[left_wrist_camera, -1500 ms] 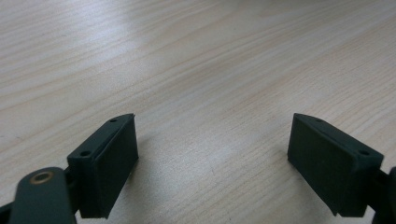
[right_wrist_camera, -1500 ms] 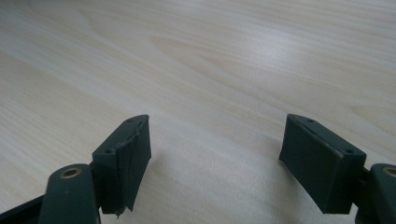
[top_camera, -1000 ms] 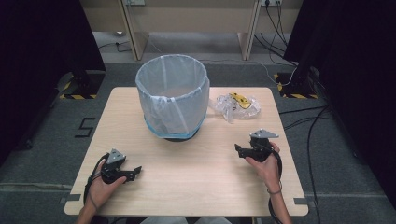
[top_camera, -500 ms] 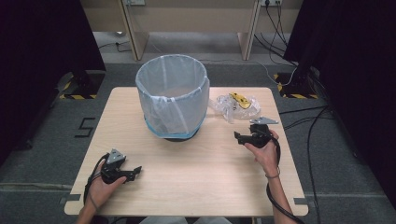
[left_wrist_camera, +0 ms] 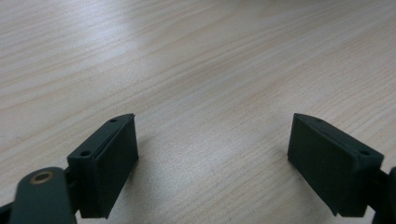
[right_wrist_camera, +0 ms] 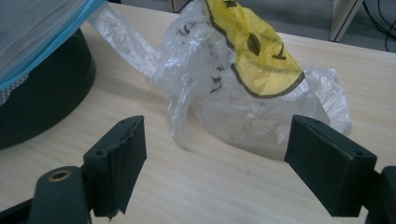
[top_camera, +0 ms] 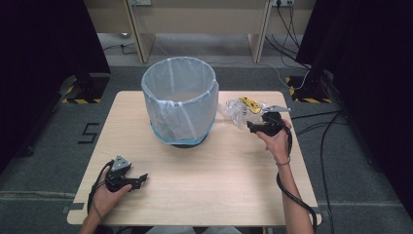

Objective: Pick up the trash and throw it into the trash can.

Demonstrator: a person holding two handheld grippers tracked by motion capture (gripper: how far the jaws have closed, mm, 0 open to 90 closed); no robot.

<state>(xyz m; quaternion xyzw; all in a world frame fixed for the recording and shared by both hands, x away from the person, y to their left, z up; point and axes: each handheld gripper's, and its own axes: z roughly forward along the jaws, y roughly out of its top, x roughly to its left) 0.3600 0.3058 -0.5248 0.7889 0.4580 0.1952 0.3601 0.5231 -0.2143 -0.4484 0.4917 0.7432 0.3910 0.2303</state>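
Pale wood grain covers the surface point(top_camera: 214, 180), which carries a round bin point(top_camera: 180, 102) lined with a translucent bag near its far middle. To the right of the bin, apart from its dark base, lies a crumpled clear plastic bag point(top_camera: 241, 111) with a yellow printed patch, close to the far right edge. The right tongs point(top_camera: 253, 126) hover just in front of that plastic bag, held by the right hand point(top_camera: 276, 141); in the right gripper view the jaws stand wide apart with the crumpled plastic point(right_wrist_camera: 243, 88) between and beyond them, not touching either pad, and the bin's dark base point(right_wrist_camera: 37, 98) sits at the left. The left tongs point(top_camera: 139, 179) rest low near the front left corner in the left hand point(top_camera: 108, 192), jaws wide over bare wood point(left_wrist_camera: 205, 93). Open room spans the front and middle of the surface between the two hands. Cables trail on the grey floor point(top_camera: 350, 161) to the right.
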